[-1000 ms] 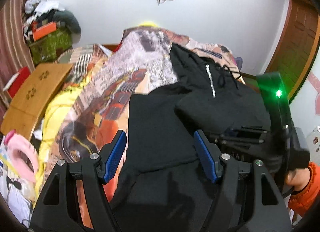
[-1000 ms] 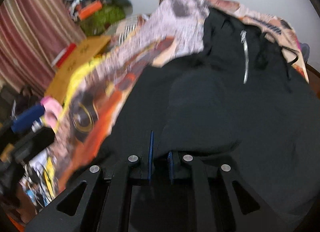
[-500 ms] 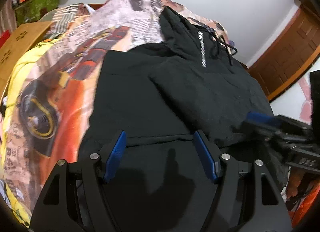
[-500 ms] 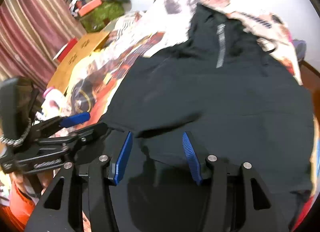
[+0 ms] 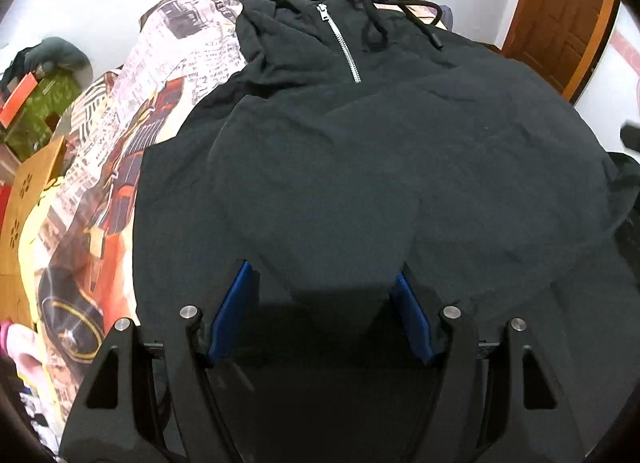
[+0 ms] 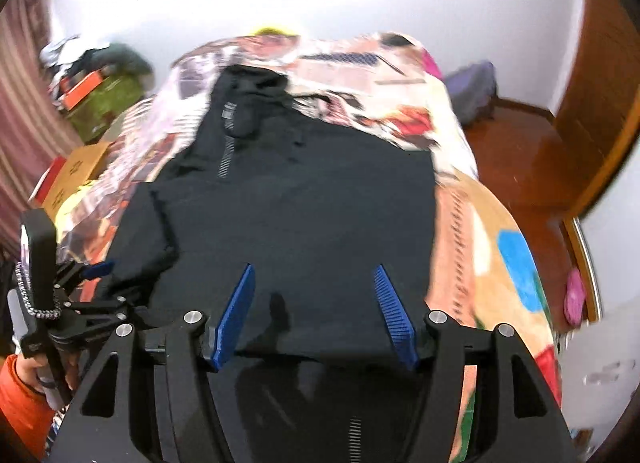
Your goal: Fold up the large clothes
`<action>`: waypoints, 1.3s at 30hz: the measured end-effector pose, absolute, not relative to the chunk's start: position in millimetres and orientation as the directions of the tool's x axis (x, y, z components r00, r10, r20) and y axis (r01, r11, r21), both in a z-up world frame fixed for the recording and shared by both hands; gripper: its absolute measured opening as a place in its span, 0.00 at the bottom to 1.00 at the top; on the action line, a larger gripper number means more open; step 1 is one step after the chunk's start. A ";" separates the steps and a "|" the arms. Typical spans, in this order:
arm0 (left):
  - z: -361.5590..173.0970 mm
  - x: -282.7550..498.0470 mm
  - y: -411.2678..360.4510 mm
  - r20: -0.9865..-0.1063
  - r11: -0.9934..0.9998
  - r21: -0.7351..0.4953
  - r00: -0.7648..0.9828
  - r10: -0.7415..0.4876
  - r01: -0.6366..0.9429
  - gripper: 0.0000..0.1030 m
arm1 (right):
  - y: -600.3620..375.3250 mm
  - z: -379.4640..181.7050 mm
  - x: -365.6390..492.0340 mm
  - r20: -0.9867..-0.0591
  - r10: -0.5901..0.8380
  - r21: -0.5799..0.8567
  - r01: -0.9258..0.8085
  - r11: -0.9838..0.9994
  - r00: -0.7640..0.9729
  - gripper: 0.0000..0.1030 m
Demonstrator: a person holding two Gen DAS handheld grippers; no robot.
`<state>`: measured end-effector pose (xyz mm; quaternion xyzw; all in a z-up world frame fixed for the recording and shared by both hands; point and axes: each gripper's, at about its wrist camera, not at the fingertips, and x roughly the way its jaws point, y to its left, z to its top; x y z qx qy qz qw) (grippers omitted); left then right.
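A black zip-neck hoodie [image 5: 380,151] lies spread on a bed, hood and drawstrings at the far end, both sleeves folded in over the body. It also shows in the right wrist view [image 6: 304,199]. My left gripper [image 5: 322,307] is open and empty, low over the near hem. My right gripper [image 6: 316,311] is open and empty over the near right part of the hoodie. The left gripper [image 6: 96,269] shows at the left edge of the right wrist view, over the hoodie's left edge.
The bed has a colourful printed cover [image 5: 132,131] [image 6: 480,223]. A small wooden table [image 5: 28,199] and a green box [image 5: 36,111] stand to the left. A wooden door [image 5: 560,11] and wooden floor [image 6: 516,155] are at the right.
My right gripper has opened, letting go of the black fabric, and swung right. My left gripper has moved in lower and closer over the hoodie.
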<state>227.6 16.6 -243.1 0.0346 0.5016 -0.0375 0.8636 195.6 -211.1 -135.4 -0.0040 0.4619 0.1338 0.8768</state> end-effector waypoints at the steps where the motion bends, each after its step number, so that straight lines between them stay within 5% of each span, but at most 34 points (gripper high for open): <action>1: -243.6 228.8 19.3 -0.867 0.996 0.027 0.497 -0.021 0.089 0.69 | -216.0 -140.2 196.8 -0.819 0.217 0.111 -0.225 0.968 0.530 0.57; 7: -236.9 234.3 47.8 -0.857 0.998 0.056 0.513 0.043 0.009 0.68 | -227.4 -167.8 196.1 -0.842 0.195 0.107 -0.199 0.974 0.504 0.67; 18: -235.4 200.2 108.9 -0.836 0.982 0.143 0.515 0.188 -0.126 0.73 | -233.3 -168.8 190.2 -0.838 0.195 0.106 -0.198 0.974 0.509 0.67; 24: -268.7 184.7 139.9 -0.890 0.983 0.085 0.431 0.147 -0.161 0.74 | -233.2 -168.2 190.7 -0.842 0.191 0.106 -0.192 0.976 0.505 0.68; 39: -167.3 254.2 130.9 -0.780 0.995 0.033 0.620 0.085 -0.095 0.73 | -197.5 -114.2 235.2 -0.757 0.261 0.079 -0.313 0.946 0.599 0.68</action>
